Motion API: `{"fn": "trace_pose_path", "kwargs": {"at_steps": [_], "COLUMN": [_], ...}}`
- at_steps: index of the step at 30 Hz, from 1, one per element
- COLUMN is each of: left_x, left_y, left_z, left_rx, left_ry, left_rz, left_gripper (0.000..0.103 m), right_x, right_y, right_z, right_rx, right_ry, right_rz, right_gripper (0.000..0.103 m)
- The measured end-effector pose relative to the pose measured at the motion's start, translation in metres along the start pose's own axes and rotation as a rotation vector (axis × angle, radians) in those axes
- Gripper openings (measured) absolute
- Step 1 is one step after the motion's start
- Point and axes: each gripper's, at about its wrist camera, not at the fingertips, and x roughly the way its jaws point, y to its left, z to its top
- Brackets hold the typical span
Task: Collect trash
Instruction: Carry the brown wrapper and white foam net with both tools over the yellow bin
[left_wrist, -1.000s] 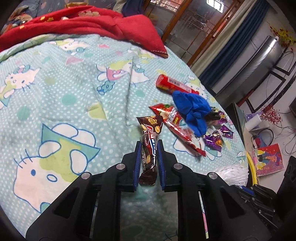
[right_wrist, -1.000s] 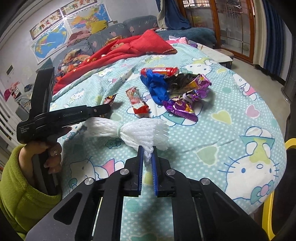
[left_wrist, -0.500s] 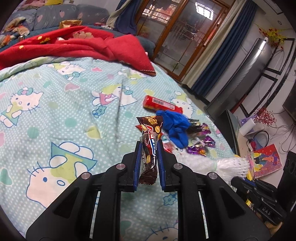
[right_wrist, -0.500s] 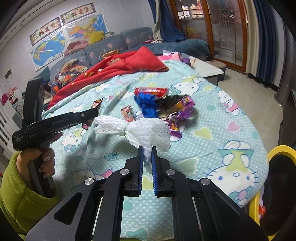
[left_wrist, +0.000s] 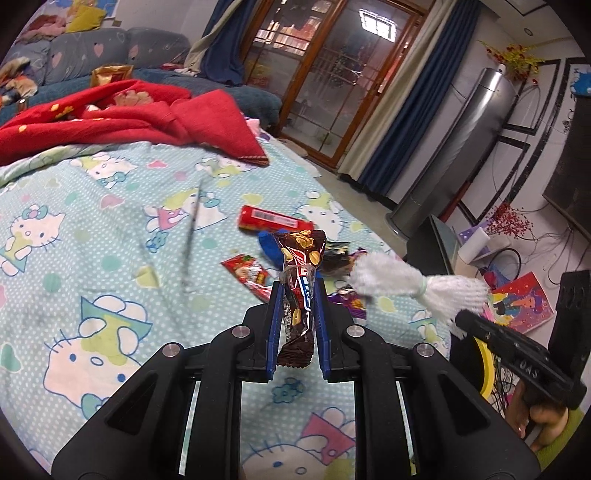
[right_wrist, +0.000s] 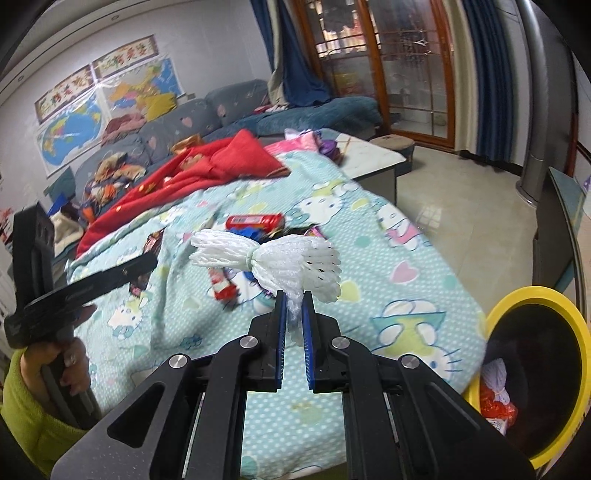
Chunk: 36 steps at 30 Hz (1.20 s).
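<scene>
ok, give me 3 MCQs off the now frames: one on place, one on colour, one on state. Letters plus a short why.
1. Where is the red tube?
A. in the bin
B. lying on the bedspread
C. in the right gripper

2. What colour is the rim of the bin?
A. yellow
B. green
C. white

3. What is the left gripper doing?
A. open over the bed
B. shut on nothing
C. shut on the brown snack wrapper

Key: 1 B, it lies flat on the bedspread beyond the held items. 2 A, a yellow ring surrounds the dark inside. 3 C, both blue pads press the wrapper, which stands up between them; the right gripper likewise pinches the white foam net.
</scene>
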Motion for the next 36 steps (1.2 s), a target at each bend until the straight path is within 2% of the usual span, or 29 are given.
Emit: {"fn": "trace_pose_path", "kwargs": {"at_steps": [14, 36], "left_x": [-0.001, 0.006], "left_y": [-0.046, -0.127], "left_z": [-0.014, -0.043], "left_rx": [0.088, 0.256], "left_ry": [-0.005, -0.015], "left_rz": [-0.065, -0.167], "left_gripper": [0.011, 0.011], "right_x": [-0.025, -0.064], "right_y": [-0.026, -0.08], "right_z": [0.005, -0.004], "right_rx": [0.056, 0.163], "right_ry": [-0.082, -0.193], "right_rz": [-0.06, -0.21], "right_gripper": [0.009, 0.009]}}
